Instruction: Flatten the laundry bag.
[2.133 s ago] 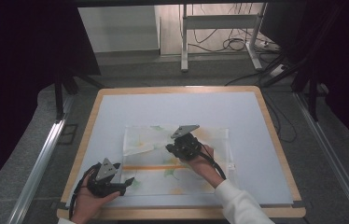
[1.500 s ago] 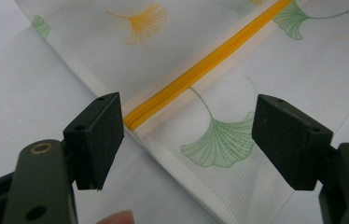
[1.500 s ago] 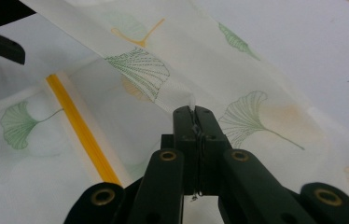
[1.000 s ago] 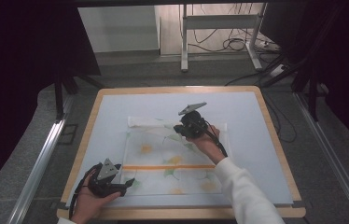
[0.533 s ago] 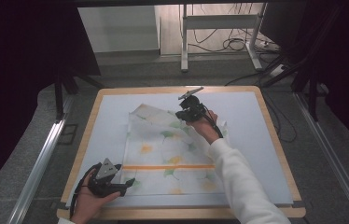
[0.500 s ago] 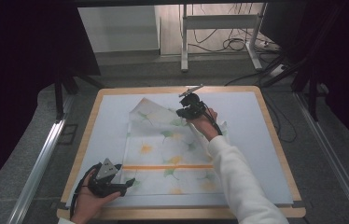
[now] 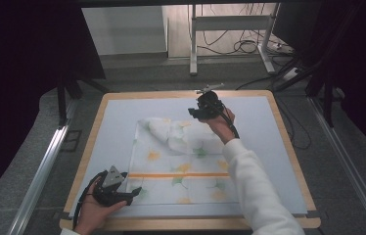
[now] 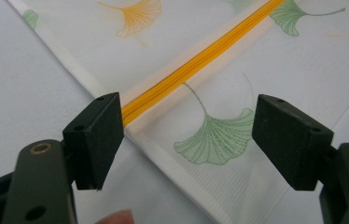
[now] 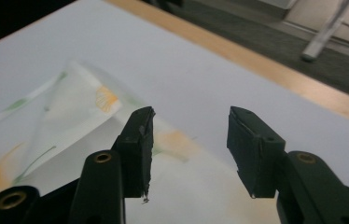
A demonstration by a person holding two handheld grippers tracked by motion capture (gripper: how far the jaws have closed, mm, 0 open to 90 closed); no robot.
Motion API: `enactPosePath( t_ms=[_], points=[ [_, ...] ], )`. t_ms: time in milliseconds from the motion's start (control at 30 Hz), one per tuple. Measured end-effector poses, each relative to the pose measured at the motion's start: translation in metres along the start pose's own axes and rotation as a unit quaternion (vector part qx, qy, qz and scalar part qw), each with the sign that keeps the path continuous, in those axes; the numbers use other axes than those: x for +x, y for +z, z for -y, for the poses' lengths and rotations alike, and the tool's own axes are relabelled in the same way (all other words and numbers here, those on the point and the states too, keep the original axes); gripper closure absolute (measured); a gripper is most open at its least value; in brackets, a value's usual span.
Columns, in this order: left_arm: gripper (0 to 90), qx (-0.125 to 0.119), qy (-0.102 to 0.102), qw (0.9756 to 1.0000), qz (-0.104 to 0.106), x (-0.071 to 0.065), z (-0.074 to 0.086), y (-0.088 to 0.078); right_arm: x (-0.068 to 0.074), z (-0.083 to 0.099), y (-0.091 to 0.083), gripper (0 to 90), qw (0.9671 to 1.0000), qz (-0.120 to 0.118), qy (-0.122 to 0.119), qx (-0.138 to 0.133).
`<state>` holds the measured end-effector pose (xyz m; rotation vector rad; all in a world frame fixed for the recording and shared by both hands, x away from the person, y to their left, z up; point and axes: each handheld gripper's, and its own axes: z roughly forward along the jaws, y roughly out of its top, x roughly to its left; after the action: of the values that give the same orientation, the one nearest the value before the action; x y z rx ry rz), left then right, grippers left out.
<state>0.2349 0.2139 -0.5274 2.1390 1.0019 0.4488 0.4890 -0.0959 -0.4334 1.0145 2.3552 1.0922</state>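
So, thin white cloth (image 7: 178,161) with printed ginkgo leaves and an orange stripe, spread flat on the pale table (image 7: 117,122) except for a rumpled, puffed-up far edge. Right gripper (image 7: 194,113) raised over that far edge on an outstretched white-sleeved arm, jaws just been opening, nothing between them. Left gripper (image 7: 134,191) low at the near left corner, jaws wide, cloth edge lying loose between them.

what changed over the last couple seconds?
The right gripper carried the cloth's edge from mid-table toward the far side, opening out the fold. Its jaws have just been opening, nothing between them now; the released far edge lies rumpled. The left gripper stayed open at the near left corner.
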Motion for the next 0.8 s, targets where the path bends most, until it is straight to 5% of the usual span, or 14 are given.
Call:
enactPosePath(
  t_ms=[33,100,167,367,633,800],
  points=[
    [24.7,0.003,0.004,1.0000,-0.001,-0.001,-0.001,0.001,0.011,0.009,-0.010,49.1,0.9994,-0.029,-0.014,0.006],
    [24.6,0.005,0.006,1.0000,-0.001,-0.002,-0.001,0.002,0.015,0.013,-0.014,48.8,0.9990,-0.040,-0.021,0.010],
    [24.6,0.011,0.009,0.9999,-0.002,-0.003,-0.003,0.005,0.033,0.037,-0.027,46.8,0.9966,-0.071,-0.037,0.020],
    [24.6,0.024,0.010,0.9997,0.001,-0.003,-0.004,0.013,0.046,0.065,-0.040,45.0,0.9932,-0.096,-0.058,0.032],
    [24.5,0.033,0.015,0.9993,0.002,-0.006,-0.004,0.017,0.008,0.092,-0.049,36.9,0.9949,-0.063,-0.031,0.072],
    [24.5,0.033,0.017,0.9993,0.003,-0.006,-0.005,0.018,-0.005,0.104,-0.050,31.1,0.9924,-0.050,-0.046,0.103]
  ],
)
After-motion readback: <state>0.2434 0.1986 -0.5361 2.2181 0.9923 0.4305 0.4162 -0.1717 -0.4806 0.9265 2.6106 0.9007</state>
